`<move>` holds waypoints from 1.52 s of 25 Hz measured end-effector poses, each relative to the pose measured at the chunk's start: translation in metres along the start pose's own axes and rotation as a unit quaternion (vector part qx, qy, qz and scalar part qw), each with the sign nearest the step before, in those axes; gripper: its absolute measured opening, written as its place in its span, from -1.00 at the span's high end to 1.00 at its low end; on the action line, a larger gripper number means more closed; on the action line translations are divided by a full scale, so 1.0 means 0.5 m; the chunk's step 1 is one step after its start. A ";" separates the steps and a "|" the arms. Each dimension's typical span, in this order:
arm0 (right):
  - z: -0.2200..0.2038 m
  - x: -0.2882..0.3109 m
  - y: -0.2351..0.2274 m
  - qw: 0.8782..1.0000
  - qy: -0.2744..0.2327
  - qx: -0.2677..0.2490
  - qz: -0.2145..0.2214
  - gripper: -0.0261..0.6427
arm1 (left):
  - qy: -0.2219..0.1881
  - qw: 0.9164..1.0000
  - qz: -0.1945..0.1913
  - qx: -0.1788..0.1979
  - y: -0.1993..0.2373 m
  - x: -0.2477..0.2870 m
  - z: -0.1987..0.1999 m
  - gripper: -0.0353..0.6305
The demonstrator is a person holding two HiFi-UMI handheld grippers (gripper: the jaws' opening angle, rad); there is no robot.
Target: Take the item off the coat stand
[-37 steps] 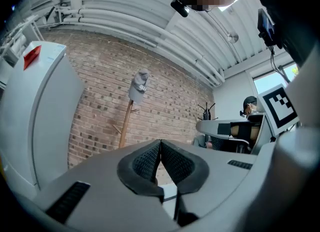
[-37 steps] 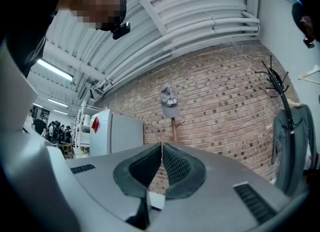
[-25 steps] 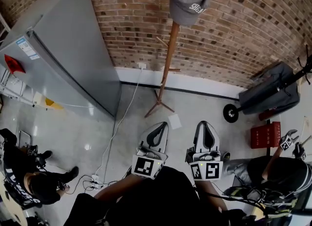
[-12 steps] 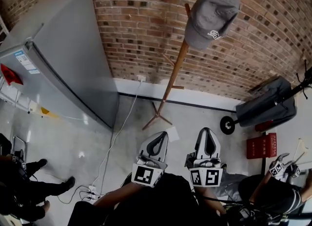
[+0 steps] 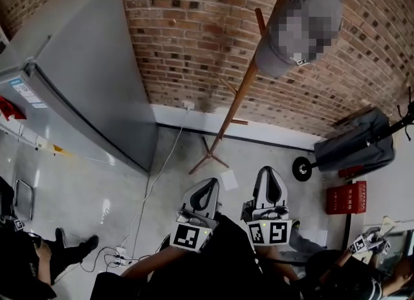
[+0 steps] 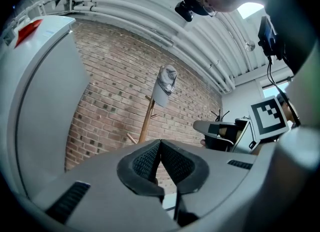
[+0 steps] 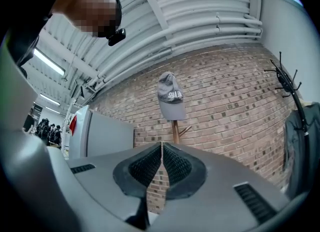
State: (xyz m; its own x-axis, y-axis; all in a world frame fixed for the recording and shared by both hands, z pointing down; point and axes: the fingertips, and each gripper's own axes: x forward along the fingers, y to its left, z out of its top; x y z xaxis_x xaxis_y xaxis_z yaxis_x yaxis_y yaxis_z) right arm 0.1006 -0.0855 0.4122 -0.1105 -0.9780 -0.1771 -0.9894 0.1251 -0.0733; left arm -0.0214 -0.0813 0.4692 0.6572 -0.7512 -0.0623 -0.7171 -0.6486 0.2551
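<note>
The left gripper and right gripper both have jaws pressed together on nothing; the grey cap hangs atop the wooden coat stand, well apart from them; probably light, soft cloth, best pinched at its stiffer brim.

Grey baseball cap, white lettering on front, hung over very top of coat stand, crown up, brim hanging down. Slim brown wooden pole, upright, short side pegs bare, splayed feet on grey floor, close before brick wall.
</note>
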 end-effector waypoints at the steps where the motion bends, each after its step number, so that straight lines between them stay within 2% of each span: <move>1: 0.004 0.010 -0.004 1.000 -0.001 0.001 0.004 0.86 | 0.000 1.000 0.004 0.001 0.002 0.008 0.000 0.85; 8: 0.046 0.080 -0.039 0.999 -0.019 -0.002 0.033 0.86 | -0.005 1.000 0.023 0.017 -0.003 0.057 0.012 0.84; 15: 0.097 0.146 -0.058 0.997 -0.028 -0.020 0.068 0.86 | -0.017 0.999 0.026 0.029 -0.013 0.120 0.030 0.85; 18: 0.116 0.166 -0.069 0.997 -0.040 -0.019 0.070 0.83 | -0.013 0.999 0.027 0.031 -0.009 0.149 0.028 0.84; 21: 0.118 0.192 -0.075 0.997 -0.035 -0.010 0.075 0.66 | -0.013 0.999 0.029 0.036 -0.005 0.167 0.031 0.84; 23: 0.127 0.206 -0.076 0.996 -0.034 -0.004 0.078 0.61 | -0.012 0.999 0.024 0.040 -0.009 0.176 0.035 0.84; 28: 0.173 0.236 -0.071 0.994 -0.050 -0.011 0.094 0.60 | -0.014 0.999 0.014 0.041 -0.015 0.195 0.022 0.85; 32: 0.208 0.255 -0.081 0.994 -0.066 -0.008 0.090 0.60 | -0.007 0.999 0.010 0.035 -0.022 0.195 0.025 0.85; 38: 0.233 0.281 -0.078 0.992 -0.073 -0.013 0.101 0.59 | -0.005 0.999 0.021 0.033 -0.004 0.185 0.025 0.85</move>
State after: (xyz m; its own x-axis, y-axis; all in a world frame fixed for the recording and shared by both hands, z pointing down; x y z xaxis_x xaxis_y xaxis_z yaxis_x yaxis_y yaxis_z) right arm 0.1345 -0.2082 0.2756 -0.2933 -0.8986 -0.3263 -0.9510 0.3091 0.0037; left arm 0.0378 -0.1511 0.4509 0.6235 -0.7793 -0.0624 -0.7584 -0.6223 0.1936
